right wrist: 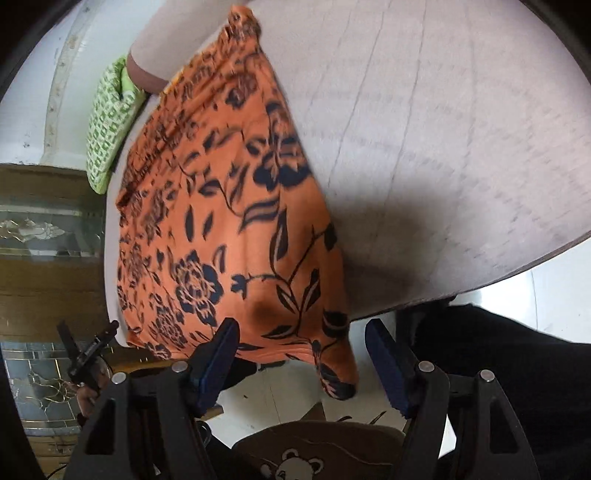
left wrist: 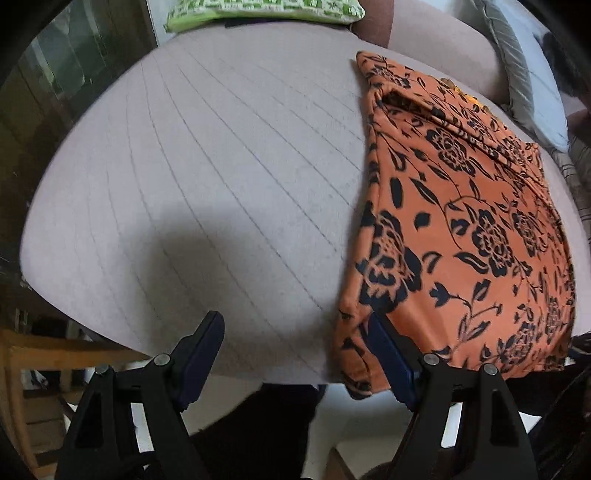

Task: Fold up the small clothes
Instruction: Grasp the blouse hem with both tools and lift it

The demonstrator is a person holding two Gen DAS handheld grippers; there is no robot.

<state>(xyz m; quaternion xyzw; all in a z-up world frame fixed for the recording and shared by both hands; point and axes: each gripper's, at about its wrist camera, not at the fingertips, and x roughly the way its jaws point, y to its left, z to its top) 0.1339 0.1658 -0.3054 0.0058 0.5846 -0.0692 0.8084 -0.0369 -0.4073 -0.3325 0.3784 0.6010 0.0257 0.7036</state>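
The orange floral garment (left wrist: 461, 229) lies folded flat on the pale pink cushion (left wrist: 207, 177), its near edge hanging over the cushion's front rim. The left gripper (left wrist: 295, 354) stands with jaws apart at that hanging edge; the right gripper (right wrist: 299, 354) gapes too, the garment's corner dangling between its fingers, unpinched

The folded garment (left wrist: 461, 229) lies on the cushioned seat (left wrist: 207, 184), its near edge overhanging the front (a patterned cushion (left wrist: 266, 9) sits behind).
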